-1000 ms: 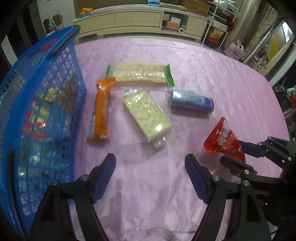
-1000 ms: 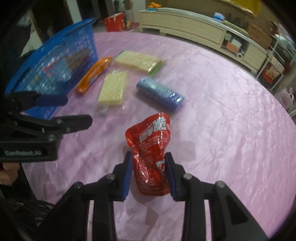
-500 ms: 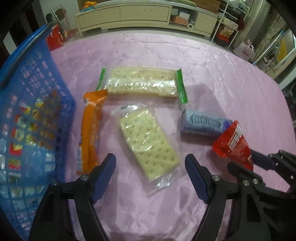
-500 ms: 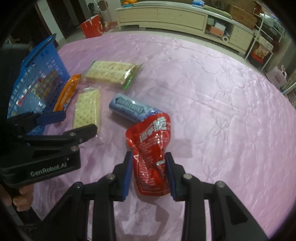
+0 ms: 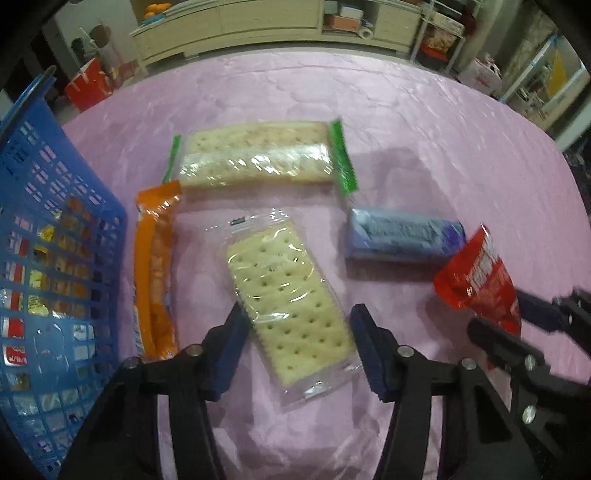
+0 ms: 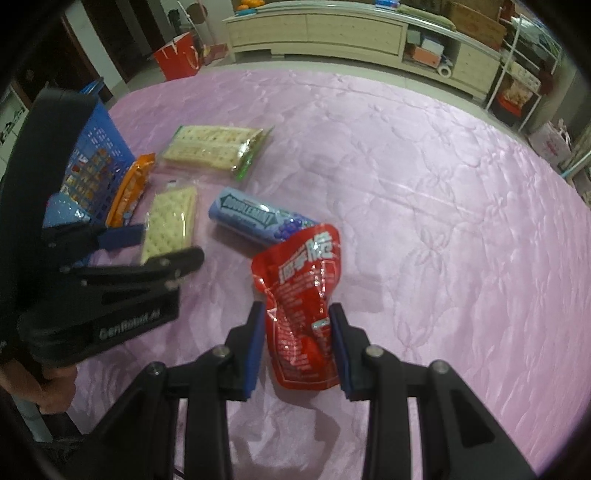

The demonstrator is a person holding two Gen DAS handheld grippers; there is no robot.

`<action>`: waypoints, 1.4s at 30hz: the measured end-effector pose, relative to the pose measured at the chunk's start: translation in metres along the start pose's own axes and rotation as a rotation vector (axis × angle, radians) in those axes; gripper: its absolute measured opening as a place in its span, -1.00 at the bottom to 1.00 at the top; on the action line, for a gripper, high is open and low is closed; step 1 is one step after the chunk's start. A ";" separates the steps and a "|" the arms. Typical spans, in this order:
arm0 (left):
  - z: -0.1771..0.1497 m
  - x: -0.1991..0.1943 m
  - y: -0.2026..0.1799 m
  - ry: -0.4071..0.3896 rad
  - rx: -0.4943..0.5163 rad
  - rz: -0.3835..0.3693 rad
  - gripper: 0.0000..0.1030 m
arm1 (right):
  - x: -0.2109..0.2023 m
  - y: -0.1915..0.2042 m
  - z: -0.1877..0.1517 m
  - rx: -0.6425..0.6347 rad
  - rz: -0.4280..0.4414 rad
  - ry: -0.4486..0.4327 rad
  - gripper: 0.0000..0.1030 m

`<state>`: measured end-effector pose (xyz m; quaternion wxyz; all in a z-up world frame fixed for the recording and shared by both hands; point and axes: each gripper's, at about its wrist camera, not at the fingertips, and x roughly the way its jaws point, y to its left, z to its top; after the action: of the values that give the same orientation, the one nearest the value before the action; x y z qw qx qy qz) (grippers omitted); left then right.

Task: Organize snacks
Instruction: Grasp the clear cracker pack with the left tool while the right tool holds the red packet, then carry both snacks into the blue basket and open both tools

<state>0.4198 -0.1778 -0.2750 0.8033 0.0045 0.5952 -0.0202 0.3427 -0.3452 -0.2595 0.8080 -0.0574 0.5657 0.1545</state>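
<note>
My left gripper (image 5: 295,343) points down over a clear pack of square crackers (image 5: 284,295). Its jaws are closing, with the pack's near half between the blue pads, which stand at the wrapper's edges without a clear squeeze. My right gripper (image 6: 299,343) is shut on a red pouch (image 6: 303,280) and holds it upright above the cloth. The pouch also shows at the right of the left wrist view (image 5: 476,280). A blue mesh basket (image 5: 55,206) with several snacks inside stands at the left.
On the pink tablecloth (image 5: 424,122) lie a long cracker pack with green ends (image 5: 258,155), an orange pack (image 5: 155,266) beside the basket, and a blue gum pack (image 5: 402,236). A low cabinet (image 6: 332,29) and a red bag (image 6: 177,59) stand beyond the table.
My left gripper moved forward and down over the clear cracker pack, and its jaws narrowed around it. My right gripper carried the red pouch leftward, close to the blue gum pack.
</note>
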 end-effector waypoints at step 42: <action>-0.129 -0.243 0.086 -0.244 0.162 -0.086 0.03 | -0.165 0.136 -0.062 0.012 0.039 -0.105 -0.25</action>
<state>0.2291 -0.0815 -0.0813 0.8650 0.0415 0.4894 -0.1028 0.1931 -0.2632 -0.1168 0.8337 -0.0336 0.5244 0.1695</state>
